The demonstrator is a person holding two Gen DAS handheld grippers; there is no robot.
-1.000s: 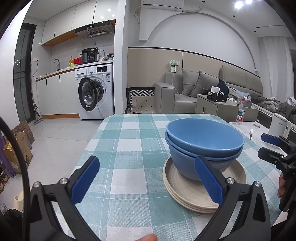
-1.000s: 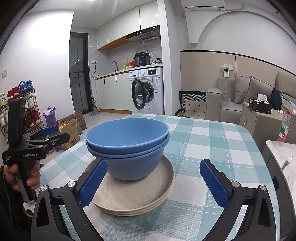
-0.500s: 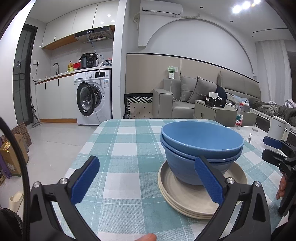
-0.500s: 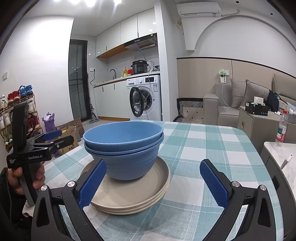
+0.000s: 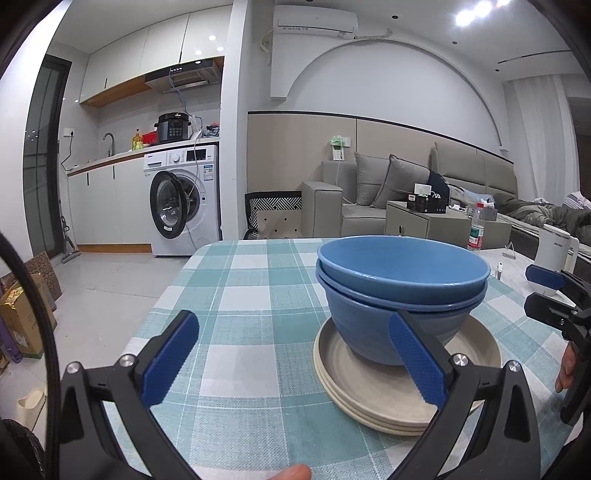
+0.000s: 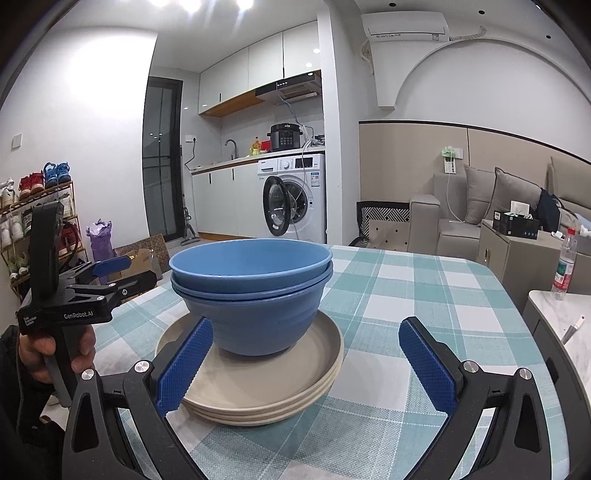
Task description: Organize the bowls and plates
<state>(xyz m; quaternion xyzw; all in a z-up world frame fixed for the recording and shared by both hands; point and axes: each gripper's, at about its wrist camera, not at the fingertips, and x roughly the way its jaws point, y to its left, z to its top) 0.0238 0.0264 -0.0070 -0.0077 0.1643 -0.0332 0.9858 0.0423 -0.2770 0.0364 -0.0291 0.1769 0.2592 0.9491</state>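
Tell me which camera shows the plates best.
Right wrist: the plates sit near centre, three rims visible, front mostly clear. In the left wrist view the plates sit off to the right, partly behind a finger.

A white washing machine (image 6: 295,195) with its round door swung open stands under a white counter (image 6: 236,162) in the kitchen nook. On that counter above it sits a black cooker (image 6: 285,137), with a curved tap (image 6: 231,144) to its left. White cabinets (image 6: 258,66) and an extractor hood (image 6: 291,88) hang above. Left of the machine is a dark glass door (image 6: 161,162), and further left a shoe rack (image 6: 33,206) against the white wall. Right of the machine stands a patterned chair (image 6: 384,225), then a grey sofa (image 6: 480,206) with cushions before a beige panelled wall. An air conditioner (image 6: 406,24) is mounted high above. Ceiling spotlights (image 6: 218,4) glare white. The floor (image 5: 107,273) is pale and glossy.
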